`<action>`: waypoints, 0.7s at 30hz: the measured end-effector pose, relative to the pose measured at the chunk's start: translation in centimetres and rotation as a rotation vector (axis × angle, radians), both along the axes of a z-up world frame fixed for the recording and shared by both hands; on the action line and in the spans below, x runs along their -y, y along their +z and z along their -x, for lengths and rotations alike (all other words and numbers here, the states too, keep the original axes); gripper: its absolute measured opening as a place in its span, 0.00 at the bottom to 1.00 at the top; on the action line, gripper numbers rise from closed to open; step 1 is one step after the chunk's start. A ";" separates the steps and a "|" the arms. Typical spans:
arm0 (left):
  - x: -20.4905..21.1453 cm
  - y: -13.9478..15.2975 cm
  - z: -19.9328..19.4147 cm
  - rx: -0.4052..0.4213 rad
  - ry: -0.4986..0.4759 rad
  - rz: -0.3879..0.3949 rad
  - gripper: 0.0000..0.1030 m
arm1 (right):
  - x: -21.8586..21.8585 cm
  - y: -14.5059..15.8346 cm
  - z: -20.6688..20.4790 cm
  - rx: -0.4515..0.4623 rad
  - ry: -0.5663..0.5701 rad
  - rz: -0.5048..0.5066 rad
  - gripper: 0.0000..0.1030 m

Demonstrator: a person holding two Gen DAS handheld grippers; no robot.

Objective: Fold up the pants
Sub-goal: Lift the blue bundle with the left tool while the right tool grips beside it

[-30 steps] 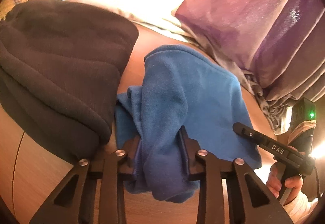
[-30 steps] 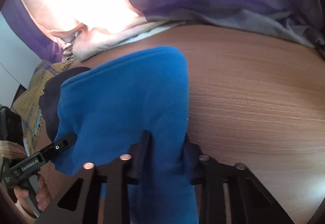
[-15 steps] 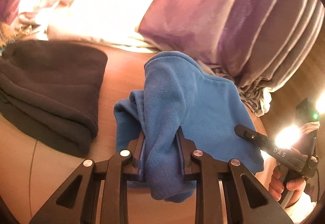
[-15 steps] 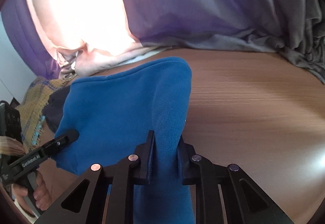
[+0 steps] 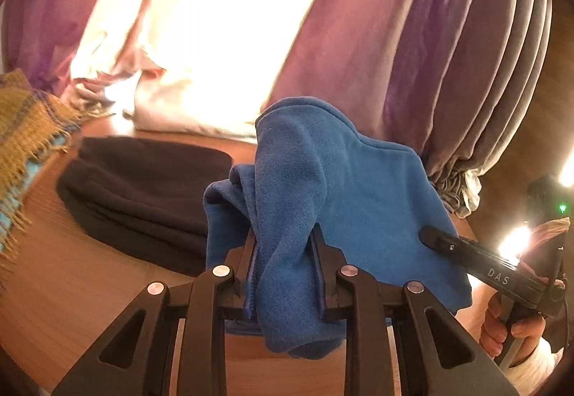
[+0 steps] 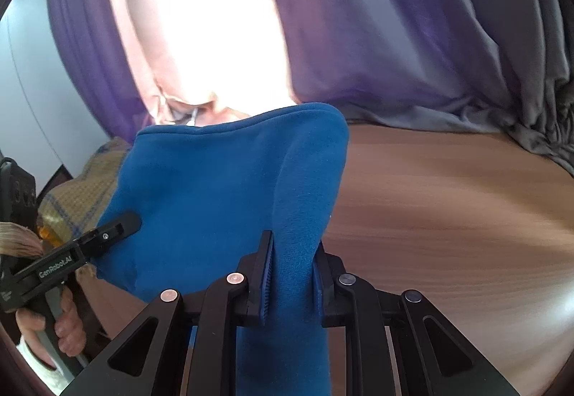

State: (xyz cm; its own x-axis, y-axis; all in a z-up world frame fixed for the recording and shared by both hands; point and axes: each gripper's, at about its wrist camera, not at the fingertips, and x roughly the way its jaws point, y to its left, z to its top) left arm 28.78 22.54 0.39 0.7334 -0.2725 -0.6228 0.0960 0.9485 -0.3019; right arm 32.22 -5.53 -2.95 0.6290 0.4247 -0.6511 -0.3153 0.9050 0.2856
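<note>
The blue fleece pants (image 5: 358,187) hang in the air above the wooden worktop (image 5: 71,288), pinched at two spots along one edge. The left gripper (image 5: 285,274) has its jaws narrowed onto a bunched fold of the pants, which spills out below and in front of its fingers. The right gripper (image 6: 290,281) likewise clamps a thick fold, the cloth rising ahead of it to a rounded top corner and running down between its jaws. Between the two grips the pants stretch as a flat blue sheet. In the left wrist view the right gripper sits at the pants' right edge, a hand (image 5: 509,327) on its handle. A folded dark garment (image 5: 143,195) lies on the worktop far left of the pants, with a fringed yellow blanket (image 5: 25,130) beyond it. Purple curtains (image 6: 394,37) hang at the far side.
</note>
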 end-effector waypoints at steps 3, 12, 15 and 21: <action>-3.4 0.7 0.1 0.025 0.002 -0.010 0.24 | -2.8 0.9 0.0 0.023 0.016 -0.004 0.19; -14.6 1.4 -4.4 0.037 -0.092 -0.046 0.24 | -14.1 2.0 -2.3 0.058 -0.023 0.007 0.19; -17.4 1.1 -6.7 0.023 -0.107 -0.053 0.24 | -17.3 1.8 -4.2 0.040 -0.034 0.008 0.19; -21.4 -0.5 -11.0 -0.045 -0.119 -0.036 0.24 | -22.0 0.8 -8.4 -0.014 -0.036 0.042 0.19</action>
